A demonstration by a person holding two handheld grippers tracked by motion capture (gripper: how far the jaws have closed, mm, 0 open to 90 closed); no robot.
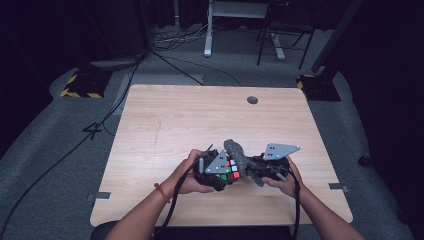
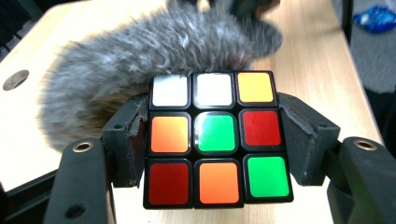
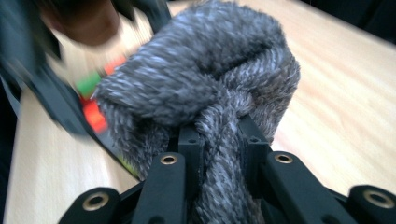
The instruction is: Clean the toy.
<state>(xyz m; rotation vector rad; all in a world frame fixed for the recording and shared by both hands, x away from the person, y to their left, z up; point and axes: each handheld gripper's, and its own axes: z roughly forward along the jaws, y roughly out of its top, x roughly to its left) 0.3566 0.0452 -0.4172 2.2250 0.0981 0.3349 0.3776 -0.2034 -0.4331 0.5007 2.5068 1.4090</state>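
Grey cloth (image 3: 205, 88): a fuzzy, woolly cloth is bunching over the far side of the cube; the right gripper (image 3: 219, 140) is pinching a twisted fold of it, jaws nearly together with the fabric squeezed between them.
Cube (image 2: 217, 137): the puzzle cube is sitting clamped between the jaws of the left gripper (image 2: 215, 140), pads pressing on its two sides, scrambled face of white, yellow, orange, green and red squares turning toward that gripper's camera.
Where it is: the cube is hanging just above the table (image 1: 165, 125), near the person's edge, between the two hands (image 1: 192, 175).
Contact: the cloth is touching the cube's back and top; from above, the cloth (image 1: 239, 156) is lying against the cube (image 1: 231, 170).
Work in hand: this is looking like wiping the cube with the cloth.
Progress: wiping is underway, I judge; the near face is lying uncovered, so it and the sides under the pads are probably waiting their turn.
Surroundings: the wooden table is carrying a small round hole (image 1: 252, 100) at its far edge; cables are trailing across the grey floor beyond.
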